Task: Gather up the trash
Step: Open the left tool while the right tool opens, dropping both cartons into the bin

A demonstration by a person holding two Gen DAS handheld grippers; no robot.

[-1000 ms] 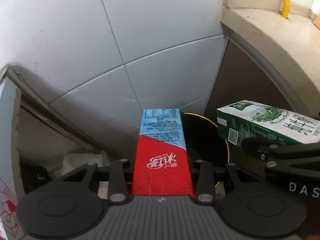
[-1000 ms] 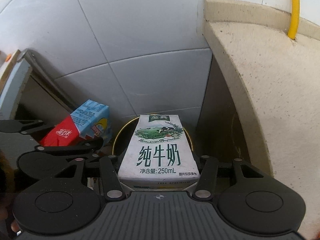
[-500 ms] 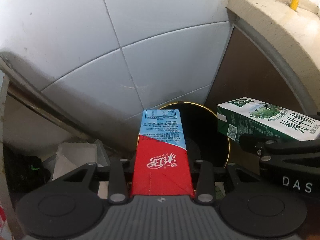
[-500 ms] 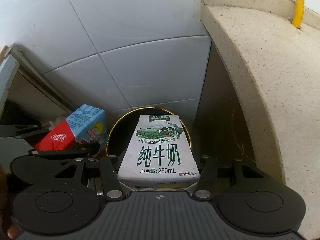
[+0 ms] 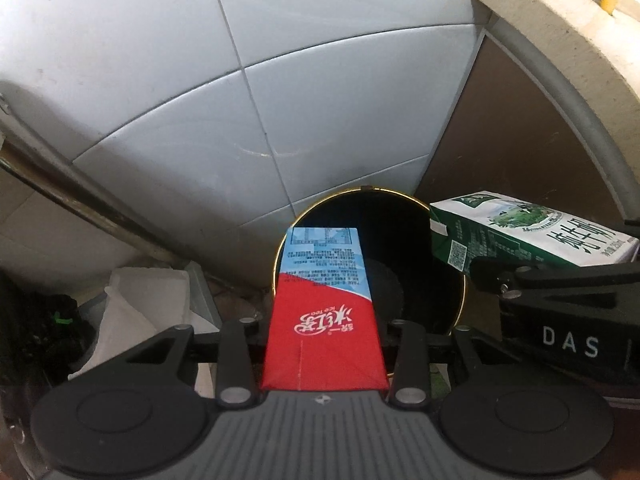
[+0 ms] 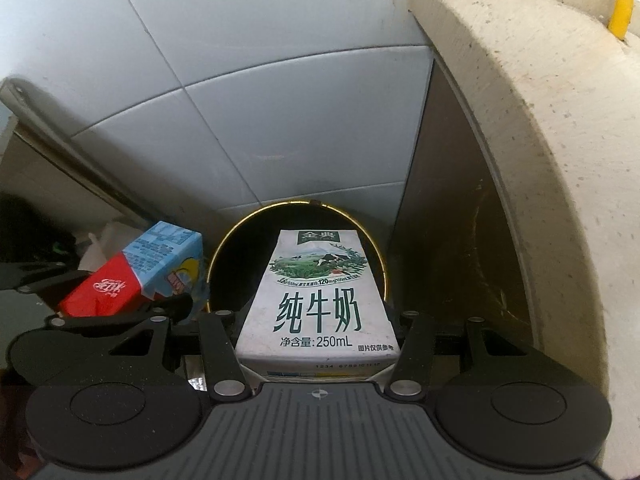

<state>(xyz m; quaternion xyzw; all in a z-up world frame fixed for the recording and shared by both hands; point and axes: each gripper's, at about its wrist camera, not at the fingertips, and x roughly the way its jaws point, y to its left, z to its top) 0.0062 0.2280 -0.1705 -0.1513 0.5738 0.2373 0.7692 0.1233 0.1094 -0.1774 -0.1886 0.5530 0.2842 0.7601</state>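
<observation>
A round black bin with a thin gold rim stands on the floor in the corner between a pale tiled wall and a brown cabinet panel under a speckled stone counter; its inside looks dark and, as far as the dim view allows, holds nothing that can be made out. The red and blue iced-tea carton hangs over the bin's left edge, its long axis running forward along the fingers, blue end pointing away and down towards the opening. The left gripper is clamped on its red end, jaws fairly narrow against the carton's sides. The green and white milk carton sits above the middle of the bin, lengthwise along its own fingers, label up. The right gripper grips its near end, jaws set wider. The two cartons hang side by side, apart.
</observation>
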